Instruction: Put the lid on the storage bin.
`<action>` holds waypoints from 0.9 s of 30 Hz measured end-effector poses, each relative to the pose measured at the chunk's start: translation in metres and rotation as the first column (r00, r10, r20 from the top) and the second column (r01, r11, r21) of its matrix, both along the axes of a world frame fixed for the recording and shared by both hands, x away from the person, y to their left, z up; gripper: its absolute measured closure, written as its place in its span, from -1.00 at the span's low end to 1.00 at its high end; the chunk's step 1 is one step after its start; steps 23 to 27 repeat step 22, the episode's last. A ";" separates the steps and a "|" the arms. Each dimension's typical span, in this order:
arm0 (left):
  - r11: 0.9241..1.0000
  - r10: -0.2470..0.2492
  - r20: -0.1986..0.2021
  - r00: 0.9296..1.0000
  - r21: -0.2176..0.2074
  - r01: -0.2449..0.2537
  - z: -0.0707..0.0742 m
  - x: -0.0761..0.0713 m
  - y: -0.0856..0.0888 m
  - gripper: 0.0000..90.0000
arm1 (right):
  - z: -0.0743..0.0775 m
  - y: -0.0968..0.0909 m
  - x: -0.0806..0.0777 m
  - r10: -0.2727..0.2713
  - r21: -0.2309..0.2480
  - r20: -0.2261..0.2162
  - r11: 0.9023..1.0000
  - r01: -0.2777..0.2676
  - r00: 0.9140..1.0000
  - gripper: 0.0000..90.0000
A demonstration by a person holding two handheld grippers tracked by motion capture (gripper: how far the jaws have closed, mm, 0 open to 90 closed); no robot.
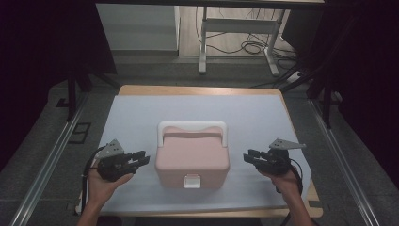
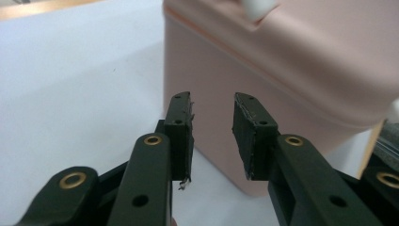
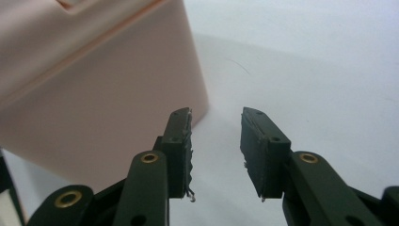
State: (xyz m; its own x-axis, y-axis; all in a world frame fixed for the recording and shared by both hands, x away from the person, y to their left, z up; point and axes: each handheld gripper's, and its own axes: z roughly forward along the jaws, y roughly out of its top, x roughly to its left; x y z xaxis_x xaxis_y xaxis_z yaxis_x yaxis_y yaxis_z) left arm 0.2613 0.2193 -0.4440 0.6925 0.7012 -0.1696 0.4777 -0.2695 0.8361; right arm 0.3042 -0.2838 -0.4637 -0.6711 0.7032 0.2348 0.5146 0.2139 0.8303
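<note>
A pink box (image 1: 193,160) with a white handle (image 1: 192,127) and a white front latch (image 1: 191,180) stands in the middle of the table. My left gripper (image 1: 142,159) hovers just off the box's left side, jaws open and empty. In the left gripper view that gripper (image 2: 214,129) points at the pink box's wall (image 2: 282,94). My right gripper (image 1: 248,156) sits off the box's right side, also open with nothing between its jaws. The right gripper view has the gripper (image 3: 216,141) beside the box's corner (image 3: 94,94), over the white surface.
A white sheet (image 1: 141,113) covers the wooden table (image 1: 197,90). The table's front edge runs just under my forearms. Metal rails (image 1: 47,160) flank the table on the floor. A desk frame with cables (image 1: 244,44) stands farther back.
</note>
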 end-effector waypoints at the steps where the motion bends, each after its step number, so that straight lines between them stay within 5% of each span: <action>1: 1.000 0.006 -0.005 1.000 0.005 -0.006 -0.002 0.002 0.000 0.52 | -0.002 -0.001 0.000 -0.002 -0.007 -0.003 1.000 0.002 1.000 0.39; 8: 1.000 0.023 -0.031 0.999 0.014 -0.022 -0.015 0.009 -0.001 0.51 | -0.013 -0.005 0.004 -0.022 -0.027 -0.011 0.999 0.022 1.000 0.36; 27: 1.000 0.022 -0.038 0.999 0.006 -0.021 -0.018 0.011 -0.002 0.44 | -0.013 -0.005 0.004 -0.026 -0.028 -0.003 0.999 0.026 1.000 0.27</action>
